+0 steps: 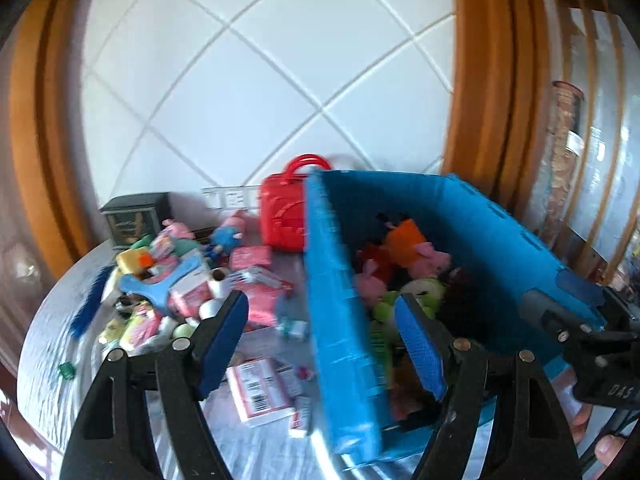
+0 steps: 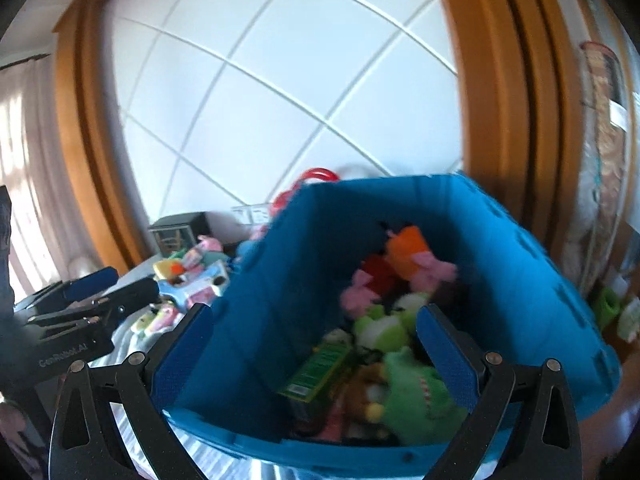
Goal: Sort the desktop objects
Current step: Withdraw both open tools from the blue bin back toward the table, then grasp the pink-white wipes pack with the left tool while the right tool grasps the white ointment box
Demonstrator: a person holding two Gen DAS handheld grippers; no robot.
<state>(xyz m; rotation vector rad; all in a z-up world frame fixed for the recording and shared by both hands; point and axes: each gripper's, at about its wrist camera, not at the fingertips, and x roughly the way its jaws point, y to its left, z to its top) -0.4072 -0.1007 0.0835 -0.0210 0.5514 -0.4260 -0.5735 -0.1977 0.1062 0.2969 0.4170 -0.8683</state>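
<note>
At the far left corner of the tabletop (image 1: 52,344) a dark box (image 1: 134,218) stands against the wall, apart from the clutter. Just right of it, toward the middle, lies the unsorted heap (image 1: 176,280): small plush pigs, pink packets, a light-blue plastic piece, white rolls, with a blue brush (image 1: 90,300) at its left fringe and a small green item (image 1: 67,371) alone nearer the front edge. A pink labelled packet (image 1: 260,390) lies flat in front of the heap.

The left gripper (image 1: 322,346) hangs above this area with its jaws spread wide and nothing between them; one finger sits over the heap, the other over the bin's near wall, likely poised between pick and drop.

Behind, at the back edge, a red toy case (image 1: 286,210) stands upright, touching the bin's corner as far as the blur allows.

The blue bin (image 1: 340,320) fills the right side of the tabletop and already holds soft toys (image 2: 400,320), pink, orange and green ones, plus a green carton (image 2: 316,372), so sorting looks partly done, with much left outside.

The right gripper (image 2: 320,356) is held over the bin's open top, jaws wide and empty, framing the contents, which suits a release or a reach in.
</note>
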